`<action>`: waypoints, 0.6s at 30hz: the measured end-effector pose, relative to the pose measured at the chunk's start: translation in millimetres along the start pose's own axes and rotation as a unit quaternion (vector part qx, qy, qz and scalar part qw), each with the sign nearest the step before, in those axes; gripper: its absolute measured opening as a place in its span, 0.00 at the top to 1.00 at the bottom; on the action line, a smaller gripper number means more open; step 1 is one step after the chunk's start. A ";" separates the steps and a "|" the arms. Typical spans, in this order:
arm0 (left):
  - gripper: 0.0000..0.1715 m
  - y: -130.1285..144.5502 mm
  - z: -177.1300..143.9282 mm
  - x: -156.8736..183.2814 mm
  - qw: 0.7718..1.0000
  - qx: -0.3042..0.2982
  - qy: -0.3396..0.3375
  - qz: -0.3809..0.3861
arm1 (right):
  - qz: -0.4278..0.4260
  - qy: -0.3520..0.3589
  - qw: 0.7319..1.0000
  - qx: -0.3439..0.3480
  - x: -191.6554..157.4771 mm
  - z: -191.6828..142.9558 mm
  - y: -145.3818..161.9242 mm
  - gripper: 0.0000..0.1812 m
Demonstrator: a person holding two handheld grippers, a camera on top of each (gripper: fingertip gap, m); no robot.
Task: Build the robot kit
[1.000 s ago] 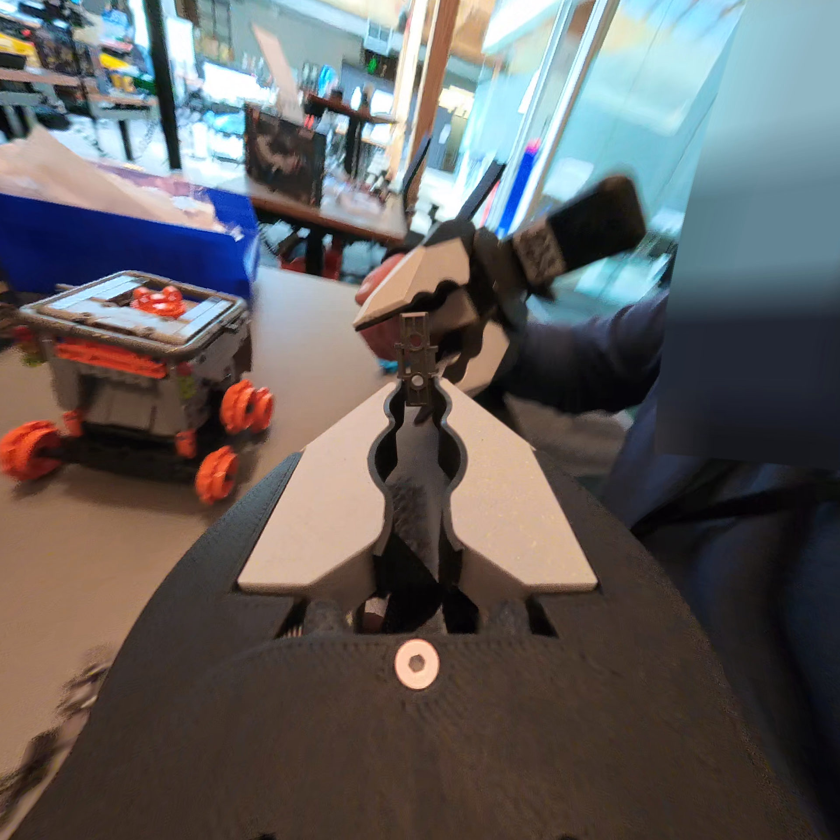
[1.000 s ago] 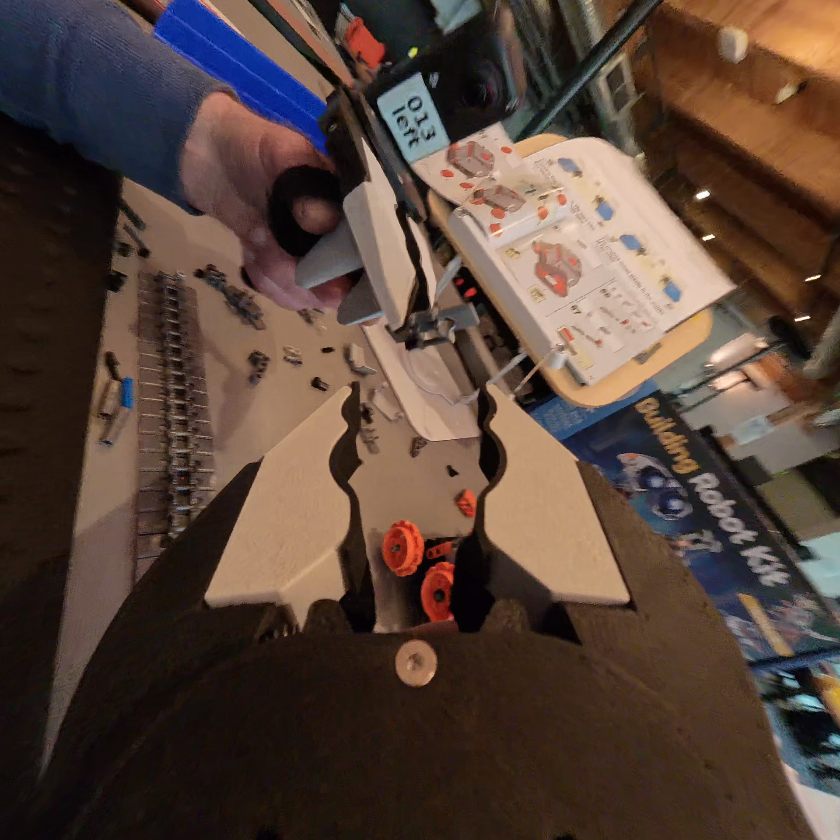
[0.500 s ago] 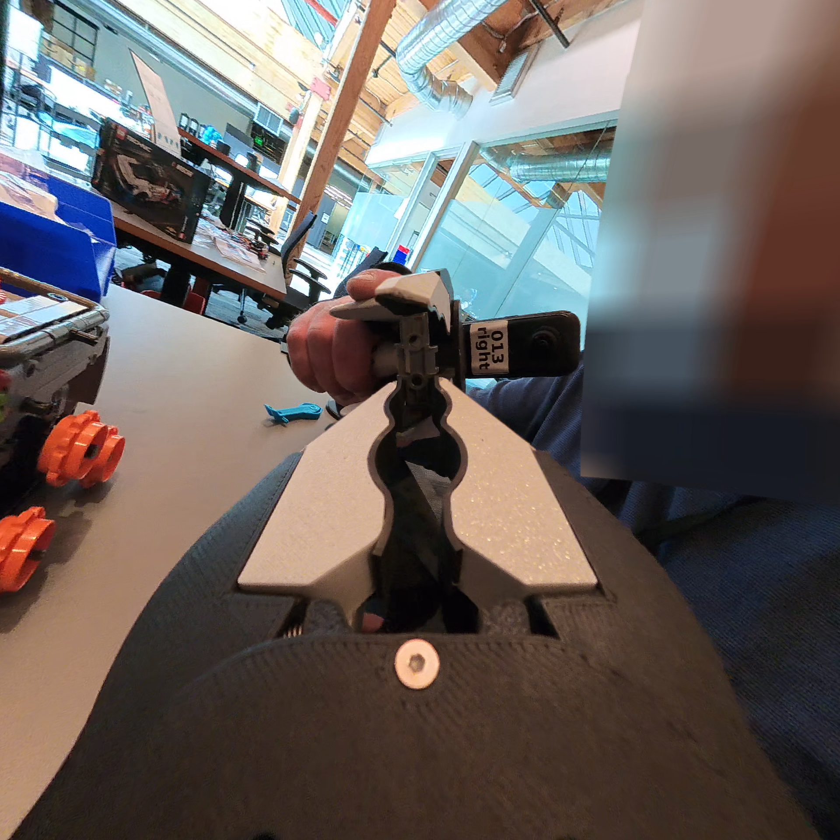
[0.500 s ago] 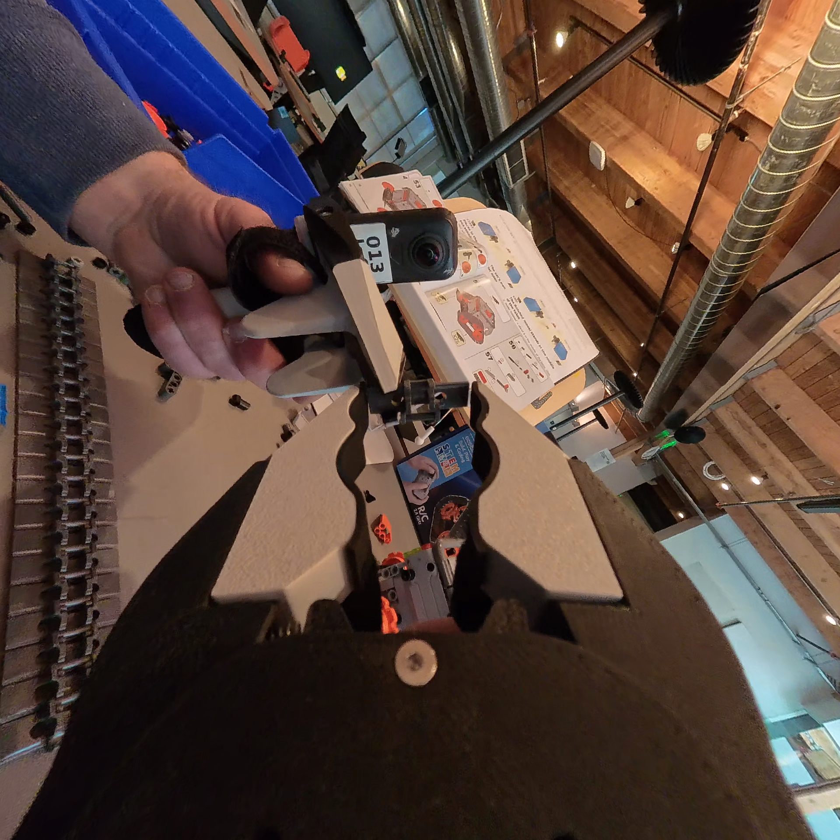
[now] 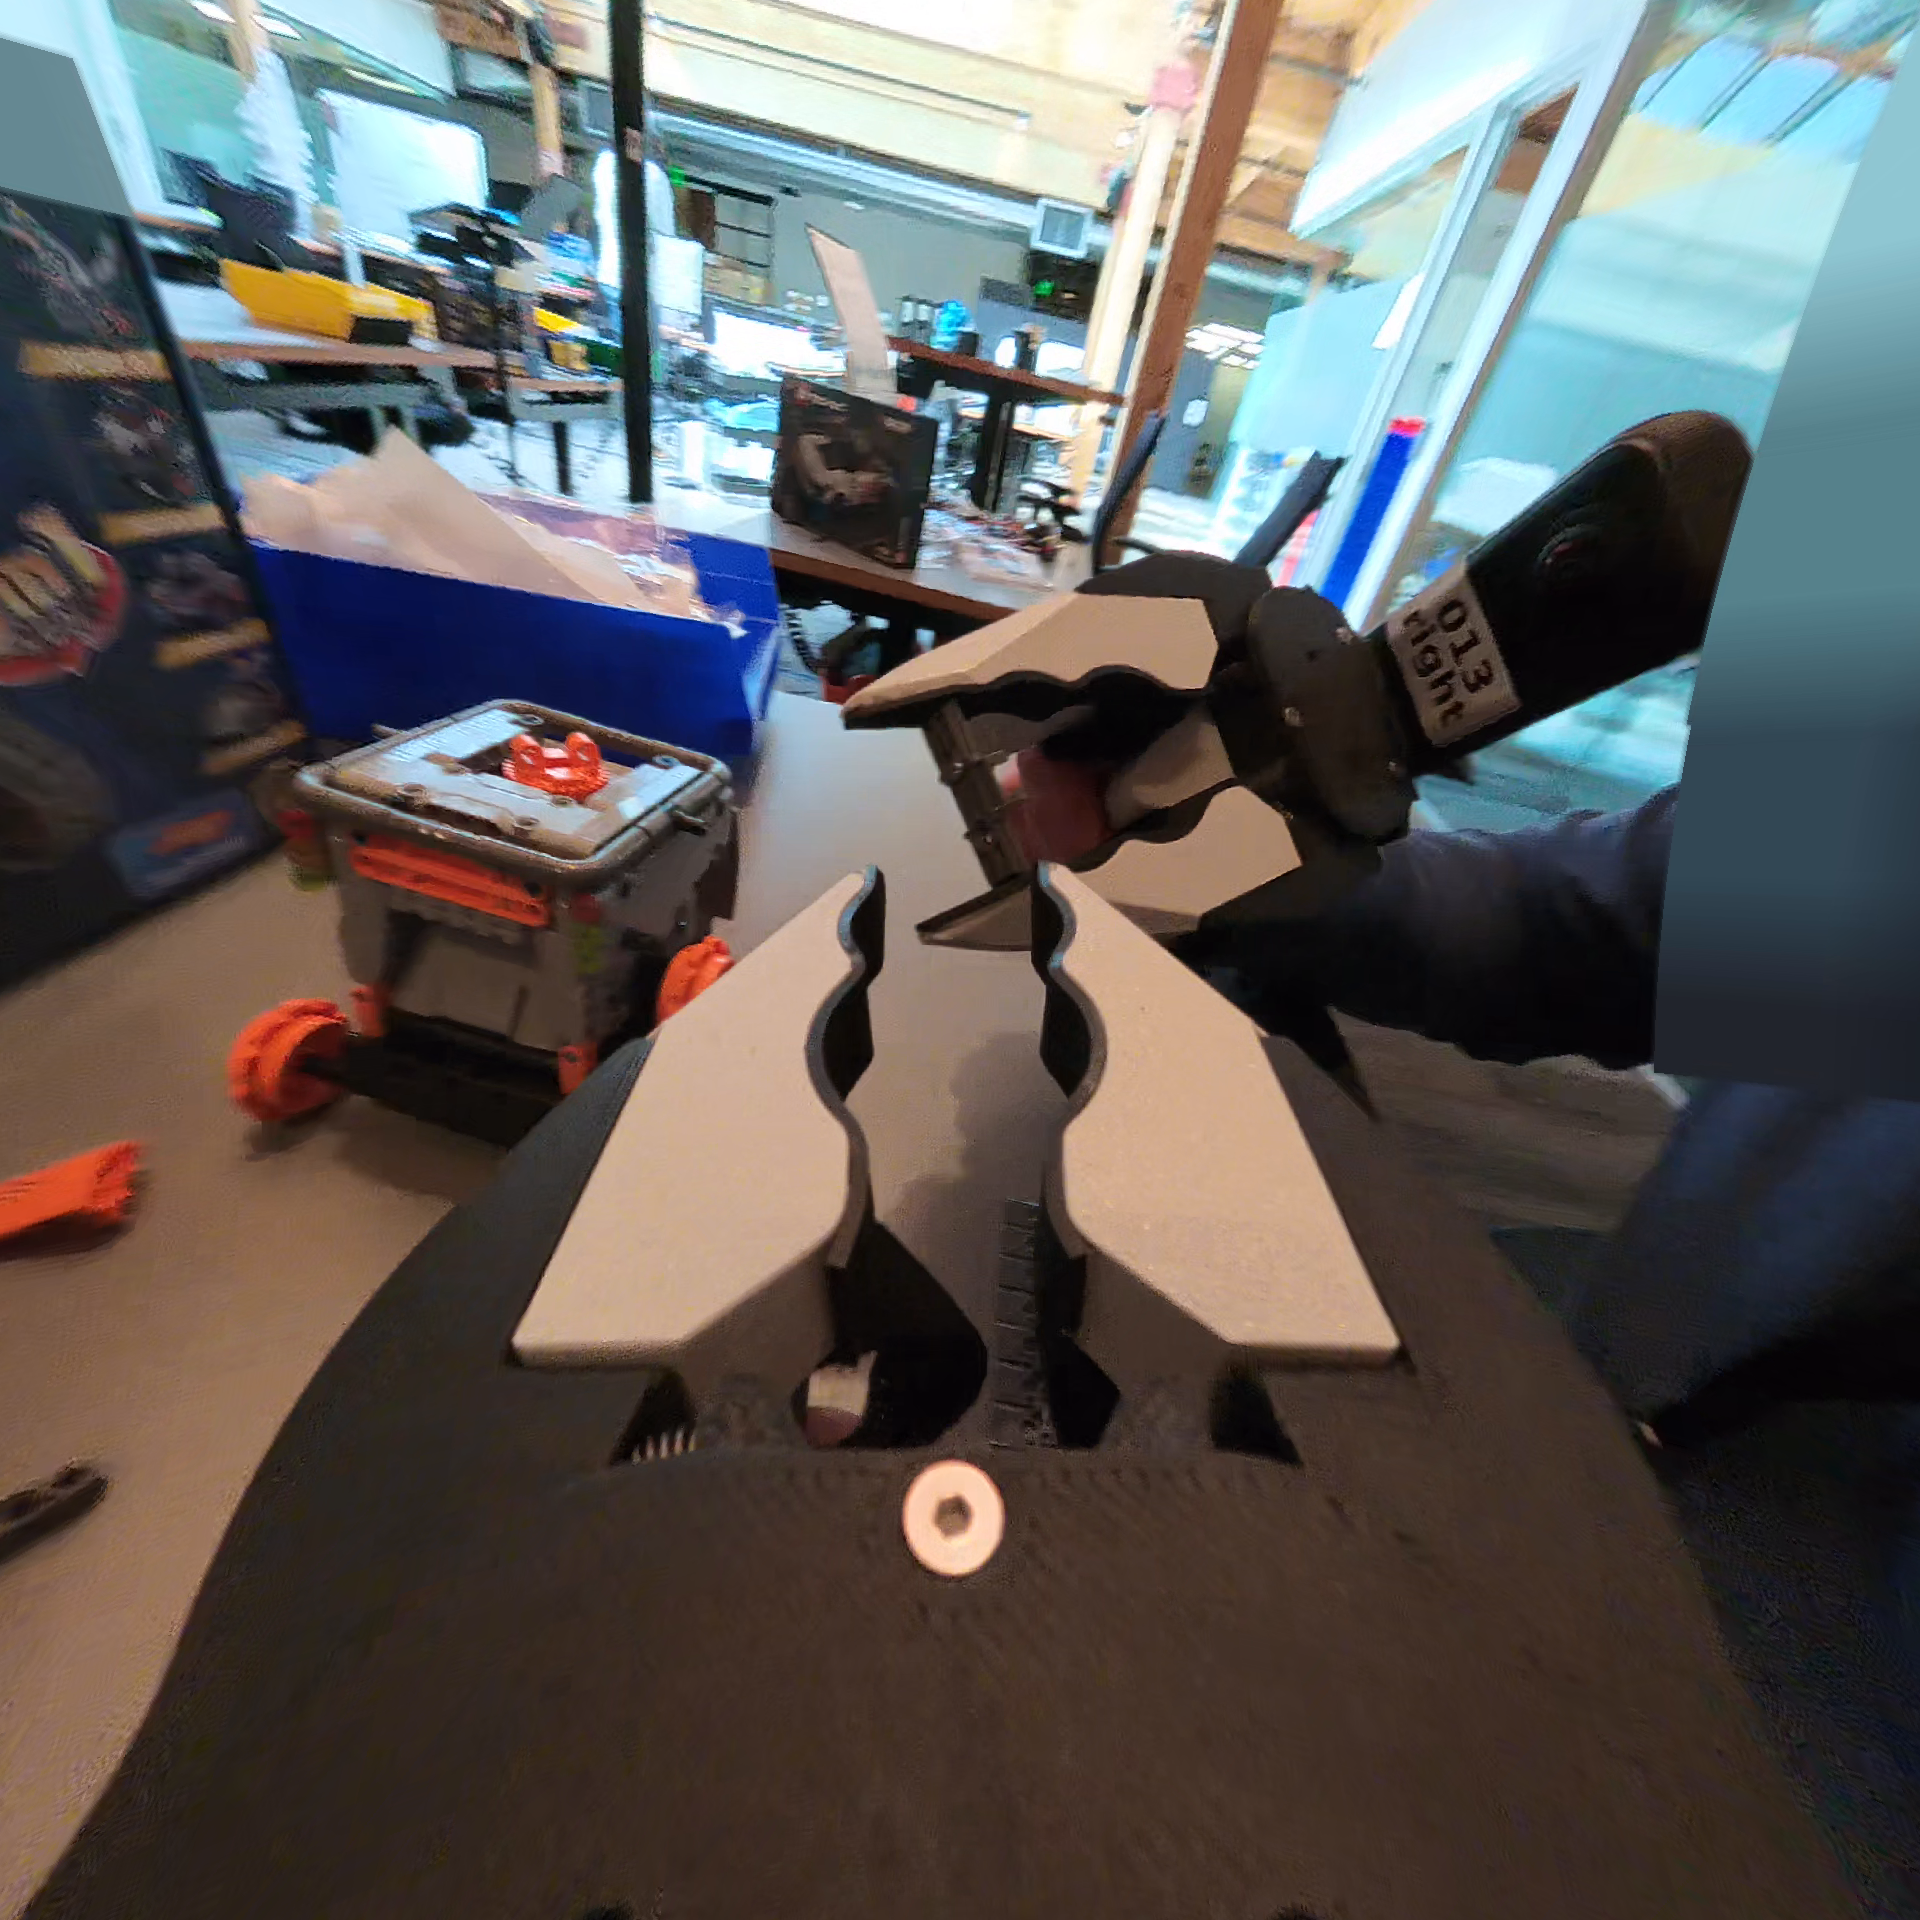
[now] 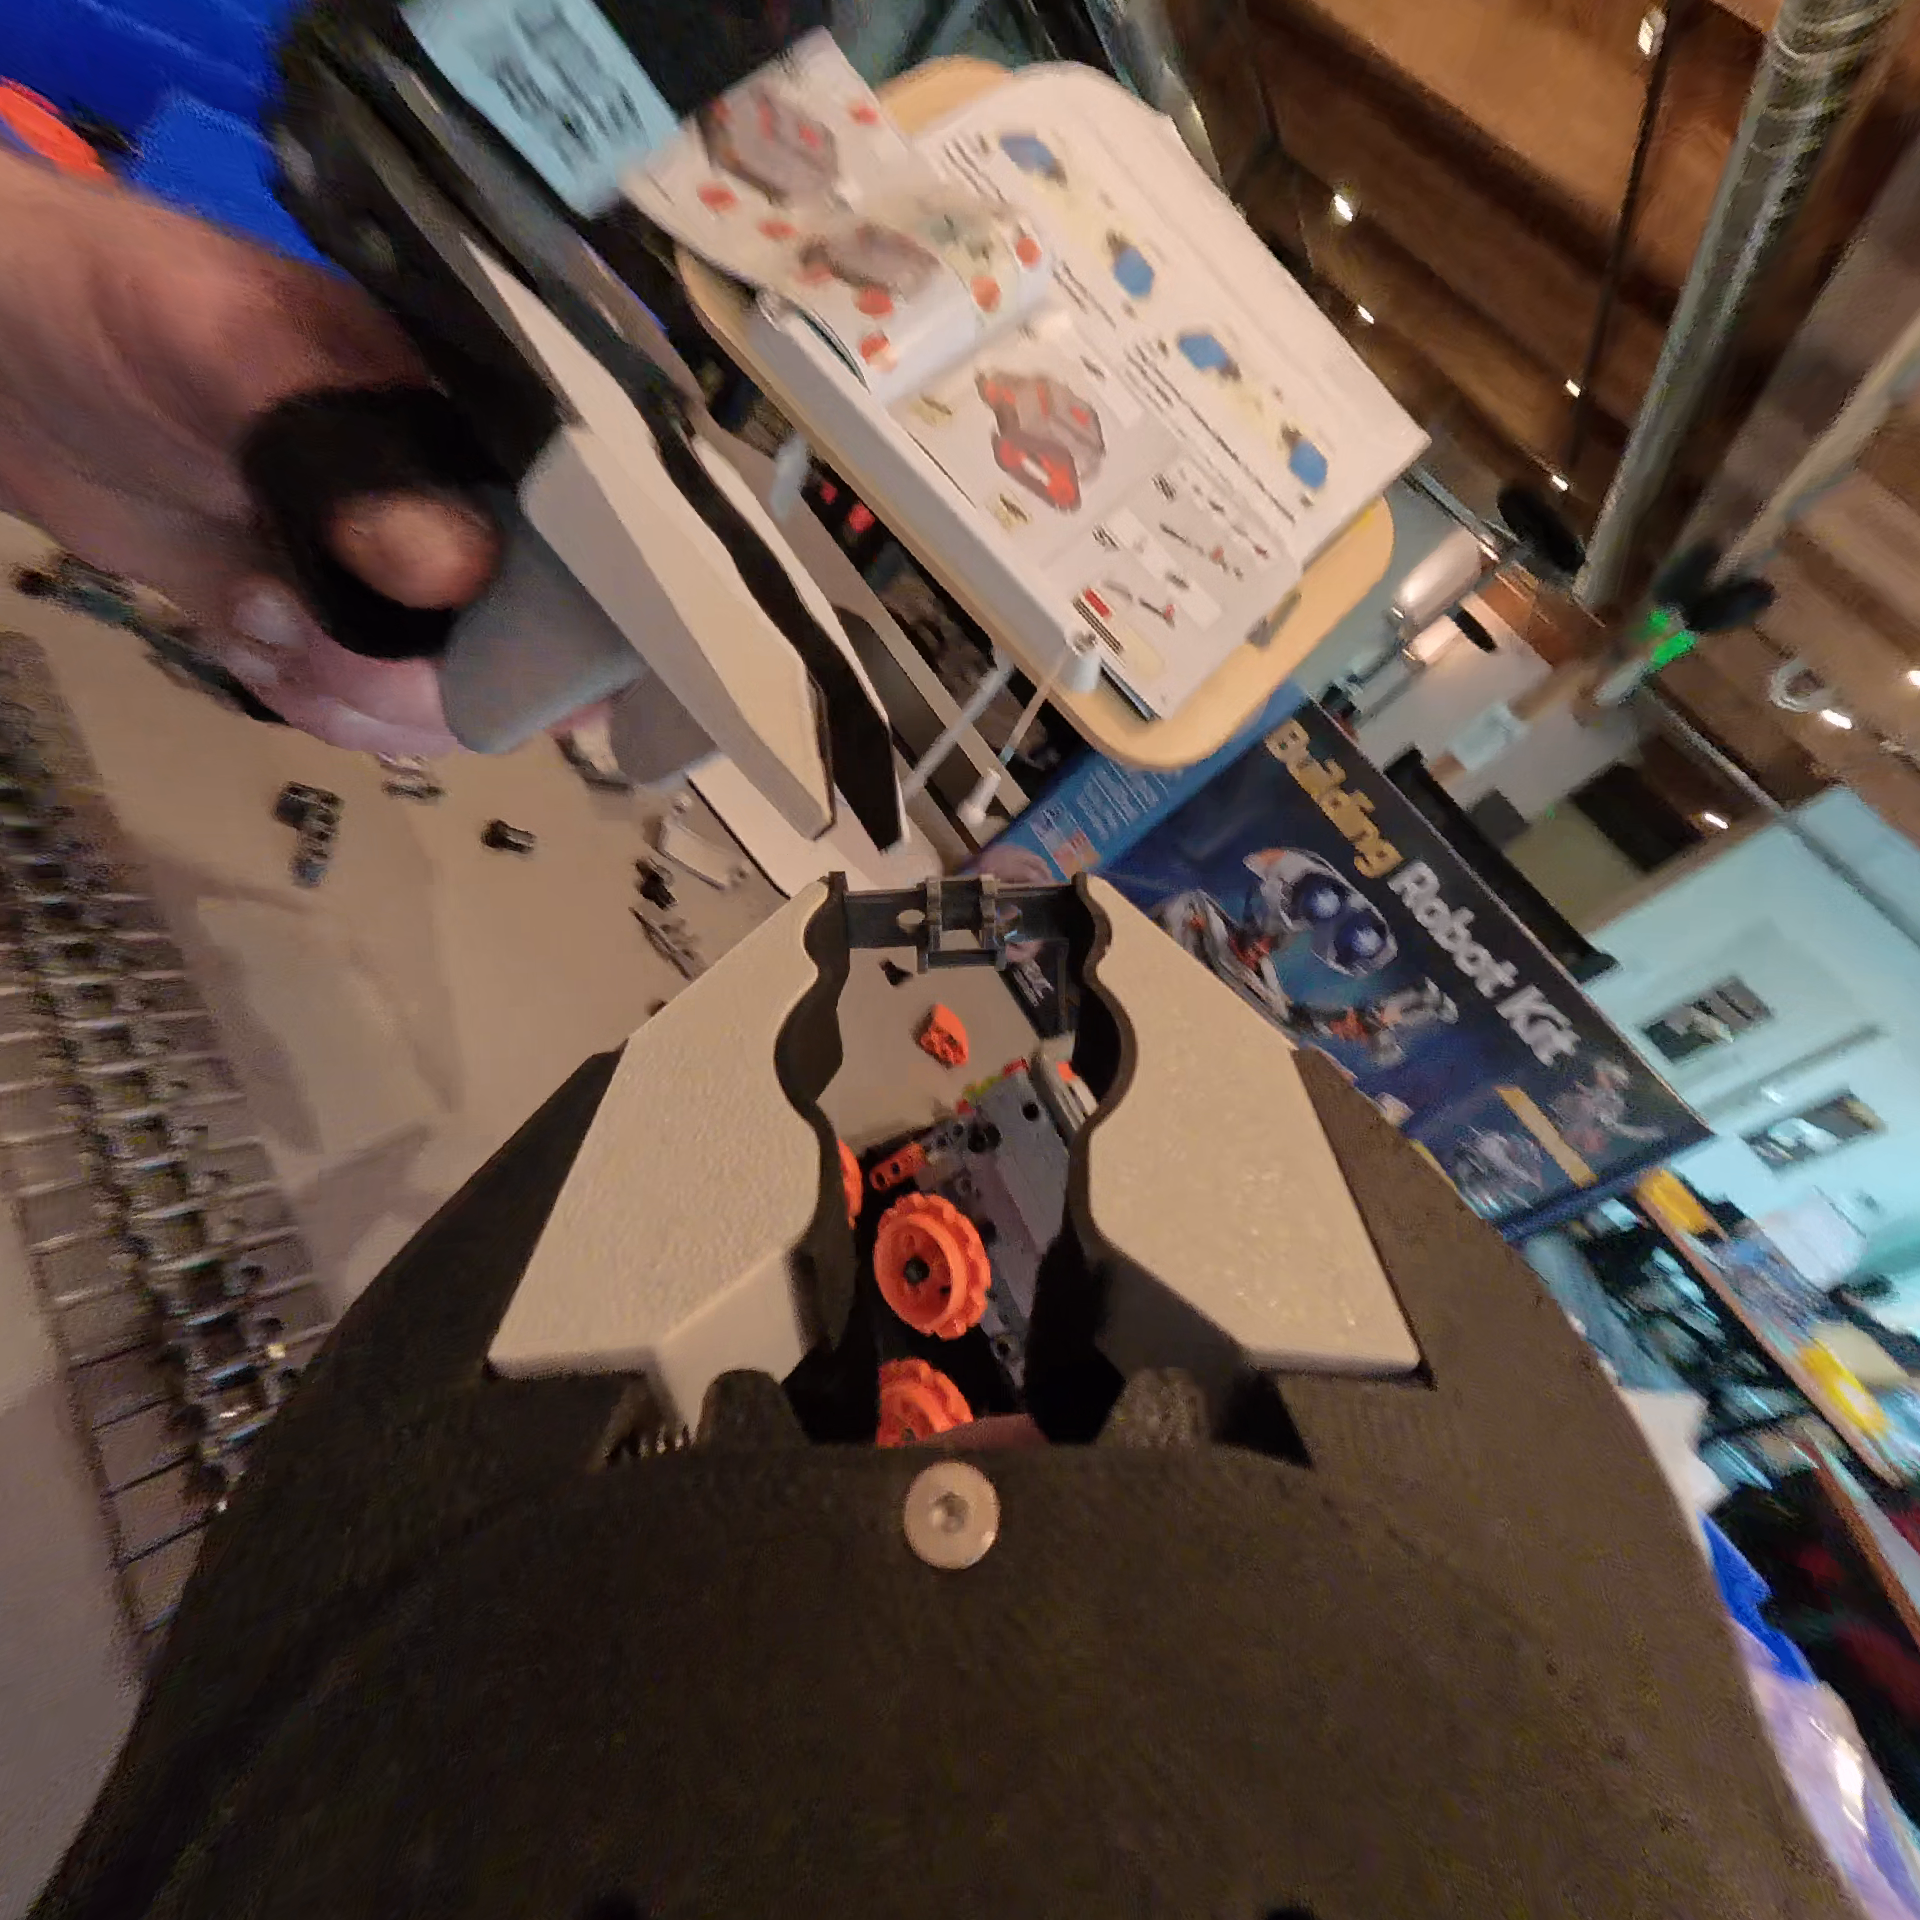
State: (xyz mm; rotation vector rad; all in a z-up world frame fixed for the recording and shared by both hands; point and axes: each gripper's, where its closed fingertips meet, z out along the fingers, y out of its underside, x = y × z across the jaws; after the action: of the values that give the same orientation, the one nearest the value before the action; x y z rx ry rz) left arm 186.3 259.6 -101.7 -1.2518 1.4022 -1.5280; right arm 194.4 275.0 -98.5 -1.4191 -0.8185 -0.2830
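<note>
My right gripper (image 6: 956,902) is shut on a small dark grey connector piece (image 6: 958,923), which spans the gap with one end against each fingertip. In the left wrist view the same piece (image 5: 971,800) stands between the right gripper's (image 5: 914,821) two fingers, above the table. My left gripper (image 5: 956,896) is open and empty, just in front of and below that piece. It shows blurred at the upper left of the right wrist view (image 6: 857,810). A grey and orange wheeled model (image 5: 499,894) stands on the table to the left, and also shows behind my right fingers (image 6: 987,1174).
A blue bin (image 5: 499,644) with paper and a dark printed box (image 5: 94,582) stand behind the model. An instruction booklet (image 6: 1039,343) rests on a stand. Grey track links (image 6: 104,1039) and small loose parts lie on the table, with an orange piece (image 5: 62,1190) at the left. My left and right fingertips are right by each other.
My left gripper held the grey piece earlier. My right fingers came together on its ends, then my left gripper opened, let it go and drew back. The piece now sits in my right gripper.
</note>
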 end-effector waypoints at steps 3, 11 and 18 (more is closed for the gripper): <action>0.85 -2.8 6.2 -6.0 0.995 -0.013 -0.076 0.058 | -0.043 0.046 0.997 -0.044 5.2 4.6 12.1 0.78; 0.97 6.0 18.5 -4.5 0.986 -0.050 -0.119 0.104 | -0.107 0.110 0.986 -0.067 4.8 6.6 4.6 0.78; 0.98 18.8 7.2 -7.4 0.967 -0.170 -0.108 0.157 | -0.165 0.037 0.984 -0.048 -8.4 -0.1 3.5 0.74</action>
State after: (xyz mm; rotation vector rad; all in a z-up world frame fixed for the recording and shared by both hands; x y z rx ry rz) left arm 193.2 261.3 -121.9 -1.2761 1.6684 -0.9344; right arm 190.8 273.1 -106.6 -1.3508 -0.9894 -0.6331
